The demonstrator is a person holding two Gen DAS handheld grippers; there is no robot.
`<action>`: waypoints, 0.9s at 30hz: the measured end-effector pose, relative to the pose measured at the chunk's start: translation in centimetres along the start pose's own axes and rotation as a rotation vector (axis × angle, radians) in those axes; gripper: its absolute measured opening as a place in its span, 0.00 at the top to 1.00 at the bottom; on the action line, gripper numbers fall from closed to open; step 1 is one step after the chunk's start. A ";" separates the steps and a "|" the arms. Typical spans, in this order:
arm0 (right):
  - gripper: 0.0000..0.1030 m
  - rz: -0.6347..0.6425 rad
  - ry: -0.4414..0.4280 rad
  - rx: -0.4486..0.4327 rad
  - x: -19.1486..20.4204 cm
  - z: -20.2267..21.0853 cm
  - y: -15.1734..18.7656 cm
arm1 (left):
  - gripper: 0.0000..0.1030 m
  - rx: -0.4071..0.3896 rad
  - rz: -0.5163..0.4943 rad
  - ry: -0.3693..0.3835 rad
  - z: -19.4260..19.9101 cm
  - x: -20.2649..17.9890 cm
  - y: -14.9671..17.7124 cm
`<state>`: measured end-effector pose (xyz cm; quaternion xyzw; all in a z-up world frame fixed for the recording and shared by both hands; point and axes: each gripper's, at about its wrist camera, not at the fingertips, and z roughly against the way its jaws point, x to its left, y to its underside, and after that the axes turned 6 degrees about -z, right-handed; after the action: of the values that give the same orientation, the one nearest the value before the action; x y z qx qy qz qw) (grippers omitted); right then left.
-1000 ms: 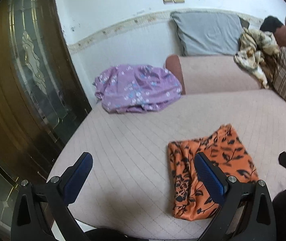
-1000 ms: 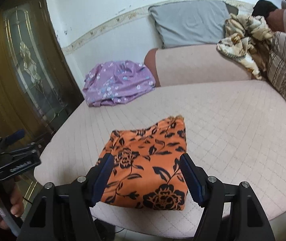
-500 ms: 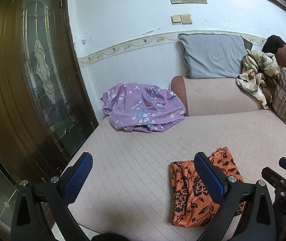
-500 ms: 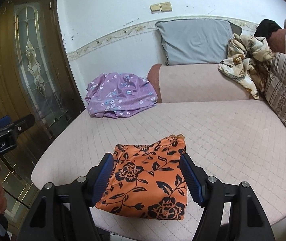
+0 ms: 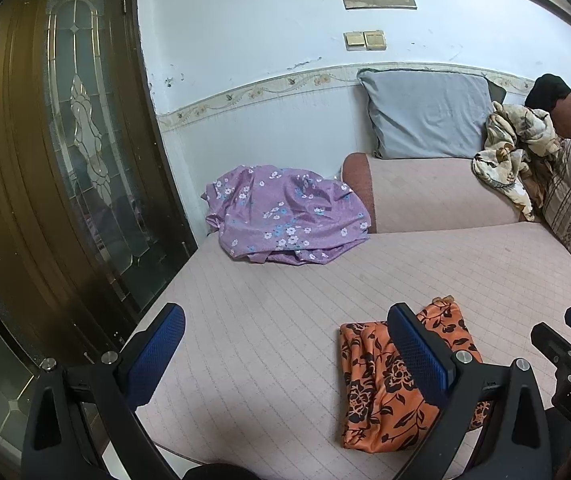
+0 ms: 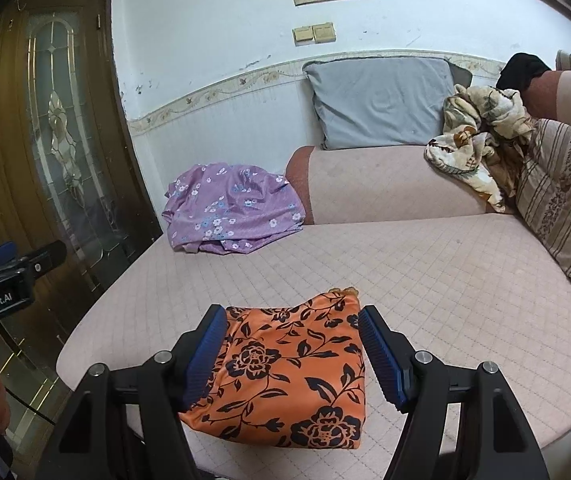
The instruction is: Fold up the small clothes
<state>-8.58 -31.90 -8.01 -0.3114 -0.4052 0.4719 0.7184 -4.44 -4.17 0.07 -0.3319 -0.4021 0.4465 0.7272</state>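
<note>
Both our grippers have lifted off the folded orange garment (image 6: 293,376) near the bed's (image 6: 445,280) front edge; left gripper (image 5: 285,354) and right gripper (image 6: 291,354) gape, empty.

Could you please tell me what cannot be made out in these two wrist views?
- Orange floral cloth, left view: right part hidden behind a gripper finger.
- Same cloth, right view: near corners covered by the right gripper.
- Black item, right view: cut off at the edge.
</note>
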 end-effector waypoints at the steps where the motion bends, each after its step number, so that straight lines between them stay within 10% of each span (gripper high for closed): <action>1: 0.30 -0.002 0.000 0.001 0.0 0.0 0.0 | 0.02 0.000 0.001 0.001 0.0 0.0 0.0; 27: 0.30 -0.009 0.022 -0.032 0.6 0.1 0.6 | 0.02 -0.015 0.020 0.045 0.4 0.6 0.5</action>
<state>-8.75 -31.15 -8.28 -0.3259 -0.4063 0.4587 0.7200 -4.84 -3.40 0.04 -0.3514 -0.3854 0.4432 0.7291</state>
